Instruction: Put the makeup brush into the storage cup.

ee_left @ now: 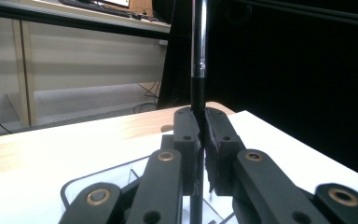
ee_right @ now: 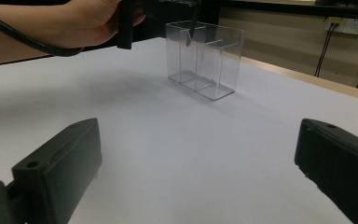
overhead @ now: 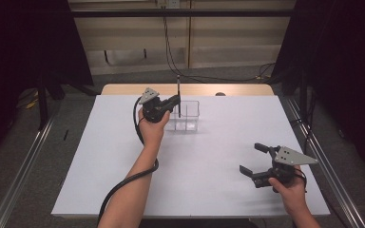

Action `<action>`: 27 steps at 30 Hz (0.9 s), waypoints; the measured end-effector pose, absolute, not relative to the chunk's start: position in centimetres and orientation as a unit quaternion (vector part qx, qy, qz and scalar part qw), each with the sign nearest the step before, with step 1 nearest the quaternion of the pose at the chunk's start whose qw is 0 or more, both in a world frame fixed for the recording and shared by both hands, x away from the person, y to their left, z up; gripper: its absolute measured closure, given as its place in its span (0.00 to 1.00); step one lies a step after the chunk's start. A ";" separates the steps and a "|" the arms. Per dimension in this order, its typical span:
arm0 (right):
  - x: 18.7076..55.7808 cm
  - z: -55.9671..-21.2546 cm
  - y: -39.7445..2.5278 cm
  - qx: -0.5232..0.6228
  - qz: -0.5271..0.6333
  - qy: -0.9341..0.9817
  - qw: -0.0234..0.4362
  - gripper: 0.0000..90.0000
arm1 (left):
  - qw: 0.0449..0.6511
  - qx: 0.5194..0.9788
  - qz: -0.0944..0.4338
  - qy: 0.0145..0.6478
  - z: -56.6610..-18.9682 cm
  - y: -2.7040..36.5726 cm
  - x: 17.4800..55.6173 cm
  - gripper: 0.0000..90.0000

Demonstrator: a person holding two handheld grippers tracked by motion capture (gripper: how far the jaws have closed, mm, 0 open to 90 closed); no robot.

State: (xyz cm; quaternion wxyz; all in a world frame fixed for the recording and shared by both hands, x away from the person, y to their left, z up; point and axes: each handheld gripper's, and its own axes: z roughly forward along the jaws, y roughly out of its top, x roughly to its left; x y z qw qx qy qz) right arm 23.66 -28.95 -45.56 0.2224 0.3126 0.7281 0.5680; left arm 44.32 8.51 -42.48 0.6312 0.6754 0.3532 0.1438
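High view: our left gripper [overhead: 175, 100] pinches a pen [overhead: 178, 90] upright over the clear organizer's [overhead: 190, 124] left compartment; right gripper [overhead: 255, 160] spread, idle. Risk: tilted release, pen catches the rim.

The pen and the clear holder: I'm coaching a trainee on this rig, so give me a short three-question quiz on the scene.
1. True or false: the left gripper is shut on the pen.
2. How does the pen stand: A upright, B flat on the table, C leaning on the right gripper?
3. The right gripper is ____ and apart from the holder.

Key: 1 true; 2 A; 3 open.
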 end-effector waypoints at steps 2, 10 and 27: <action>23.7 -45.6 -28.9 0.313 0.568 0.728 0.222 0.00 | 0.631 0.675 0.144 0.354 -42.5 8.5 44.3 0.93; 23.7 -45.6 -28.9 0.311 0.567 0.730 0.220 0.00 | 0.627 0.681 0.146 0.350 -42.7 8.5 44.3 0.93; 23.7 -45.6 -28.9 0.310 0.567 0.730 0.221 0.00 | 0.623 0.684 0.149 0.348 -42.8 8.4 44.2 0.93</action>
